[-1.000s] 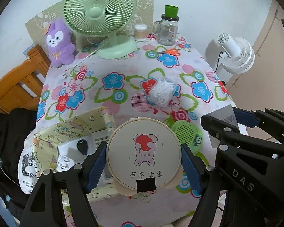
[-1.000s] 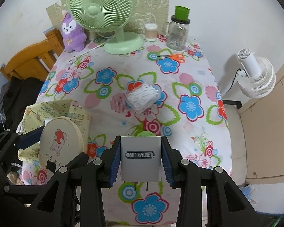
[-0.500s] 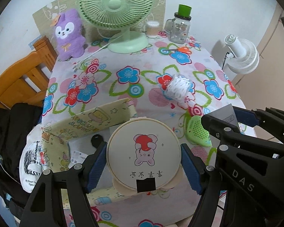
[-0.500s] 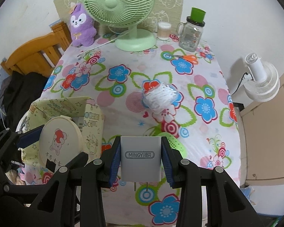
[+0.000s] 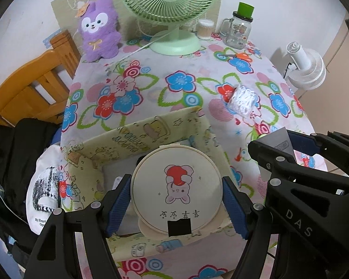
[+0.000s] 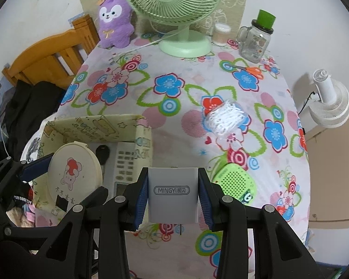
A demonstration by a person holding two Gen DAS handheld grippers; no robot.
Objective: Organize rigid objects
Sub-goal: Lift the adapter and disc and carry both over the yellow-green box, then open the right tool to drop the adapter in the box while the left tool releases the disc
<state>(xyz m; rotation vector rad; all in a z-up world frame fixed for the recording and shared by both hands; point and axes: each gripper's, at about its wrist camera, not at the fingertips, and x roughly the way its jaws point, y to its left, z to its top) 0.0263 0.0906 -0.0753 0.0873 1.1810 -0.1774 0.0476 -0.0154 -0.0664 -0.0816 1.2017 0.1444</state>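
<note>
Gripping a round cream case [image 5: 176, 191] printed with a pink bunny, the left tool [image 5: 176, 205] holds it by its edges between blue pads, above the open yellow fabric box [image 5: 137, 137] at the near left corner of the desk [image 5: 156, 74]. Inside the box, seen from the right wrist, lie a white remote [image 6: 124, 162] and a black key fob [image 6: 102, 152]. The right tool [image 6: 173, 196] is clamped on a white charger block [image 6: 173, 195] marked MINGYI, its prongs pointing down, just right of the box and above the flowered cloth. Near it on the desk lies a green perforated gadget [image 6: 235, 181], and farther off a bundle of white cord [image 6: 225, 121]. At the far edge stand a green fan [image 6: 174, 0], a purple plush [image 6: 115, 19] and a glass jar with a green cap [image 6: 256, 39].
</note>
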